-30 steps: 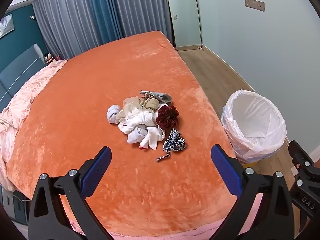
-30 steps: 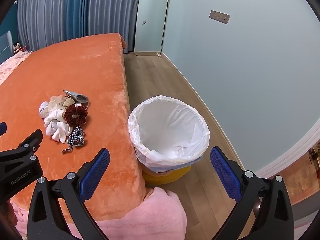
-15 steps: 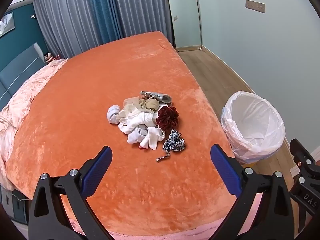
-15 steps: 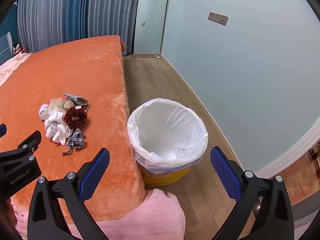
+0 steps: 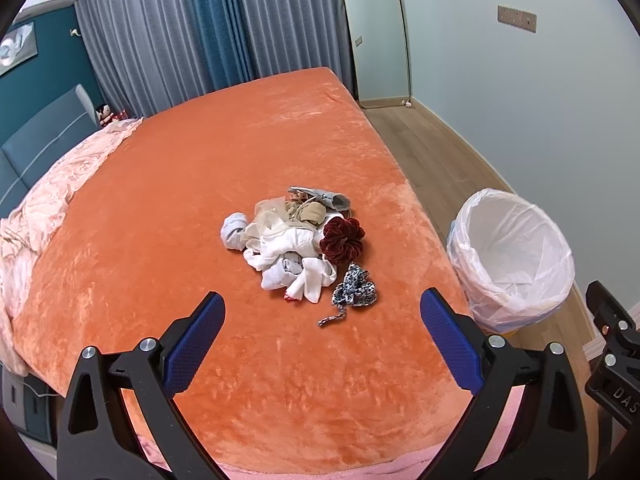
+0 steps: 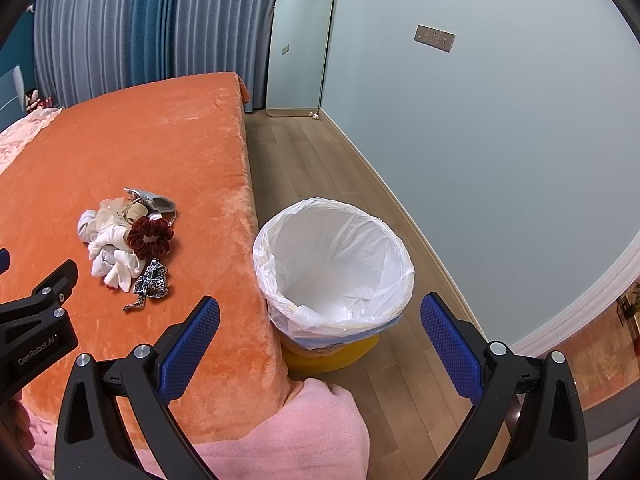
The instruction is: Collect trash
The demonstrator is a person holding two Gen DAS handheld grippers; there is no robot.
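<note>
Left wrist view: wide-apart, empty left gripper [image 5: 322, 322] faces a small cloth pile [image 5: 294, 240] on the orange bed [image 5: 200, 200], while the right gripper [image 6: 320, 322], jaws equally apart, overlooks the white-lined yellow bin [image 6: 334, 264].

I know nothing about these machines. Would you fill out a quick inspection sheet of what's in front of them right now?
Surface: orange bed cover, plush, with a pink blanket at the near edge.
Job's things: pile of small cloth items mid-bed, with a dark red scrunchie and a leopard-print scrunchie at its near right; white-lined trash bin on the floor beside the bed, nothing seen inside.
Clutter: crumpled pink bedding at the far left.
Grippers: left gripper open, holding nothing, short of the pile; right gripper open, holding nothing, near the bin.
Cables: nothing seen.
Surroundings: grey and blue curtains, leaning mirror, wood floor, wall switch plate.
</note>
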